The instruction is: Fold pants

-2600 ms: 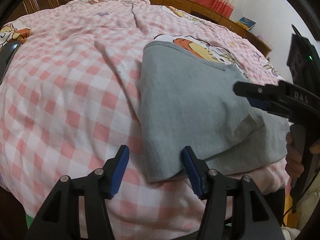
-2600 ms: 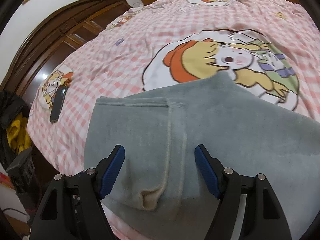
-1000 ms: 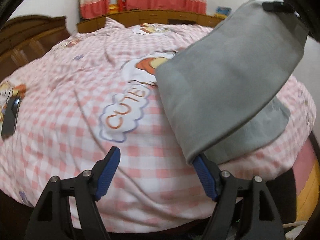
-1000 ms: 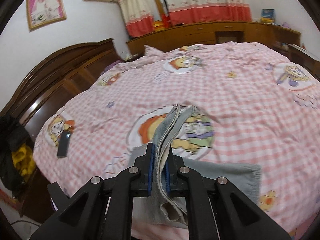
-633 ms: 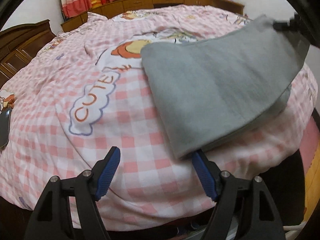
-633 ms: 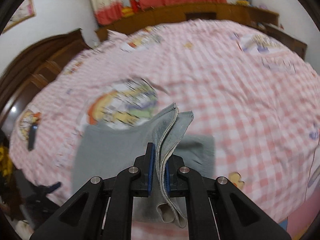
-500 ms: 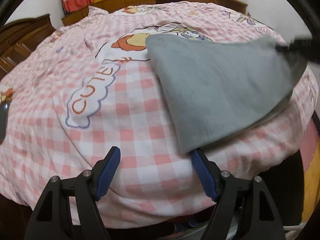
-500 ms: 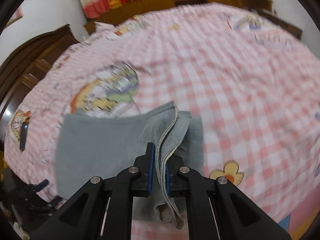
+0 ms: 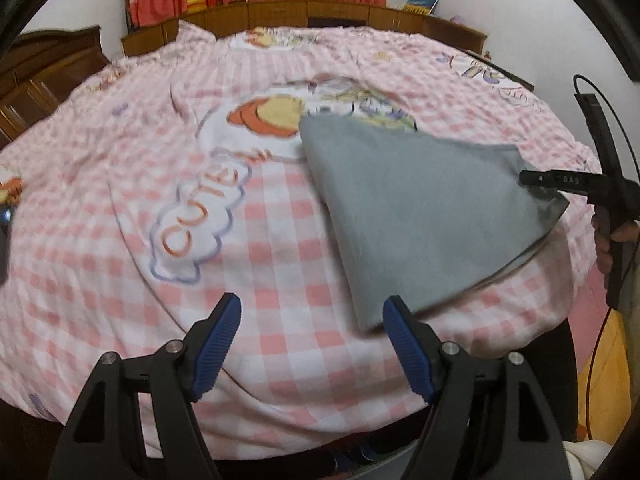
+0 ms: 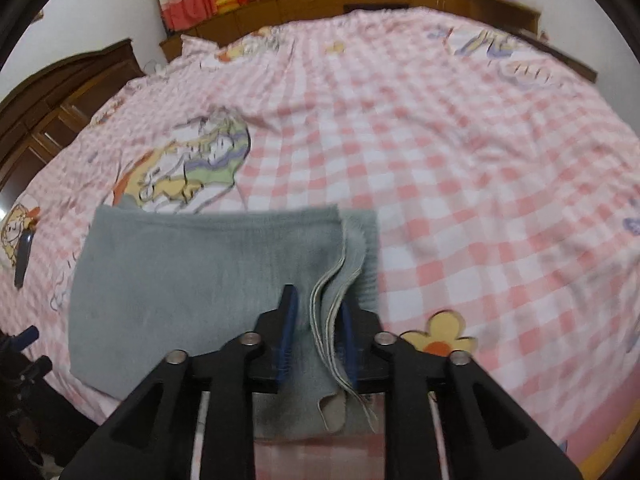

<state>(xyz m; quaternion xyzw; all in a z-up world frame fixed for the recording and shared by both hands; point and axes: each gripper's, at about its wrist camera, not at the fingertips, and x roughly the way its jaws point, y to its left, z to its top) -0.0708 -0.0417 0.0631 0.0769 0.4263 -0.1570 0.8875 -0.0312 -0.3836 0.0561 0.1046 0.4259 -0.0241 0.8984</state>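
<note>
The grey pants (image 9: 420, 208) lie folded over on the pink checked bed cover (image 9: 120, 160), near the bed's front edge. In the right wrist view my right gripper (image 10: 317, 304) sits low over the pants (image 10: 200, 272). Its jaws are opening, and the layered cloth edge stands loose between them, leaning toward the right pad. The left wrist view shows the right gripper (image 9: 560, 180) at the pants' far right corner, with a hand (image 9: 616, 236) behind it. My left gripper (image 9: 313, 312) is open over bare cover, its right fingertip beside the pants' near corner.
A dark phone (image 10: 22, 256) lies on the cover far to the left. Wooden cabinets (image 9: 320, 12) and curtains run along the back wall, and a dark wooden headboard (image 10: 60, 92) stands on the left. The bed's edge drops off just below both grippers.
The right gripper carried the lifted end of the pants down and laid it over the rest. Its jaws, shut on the cloth before, have parted. The left gripper stayed open.
</note>
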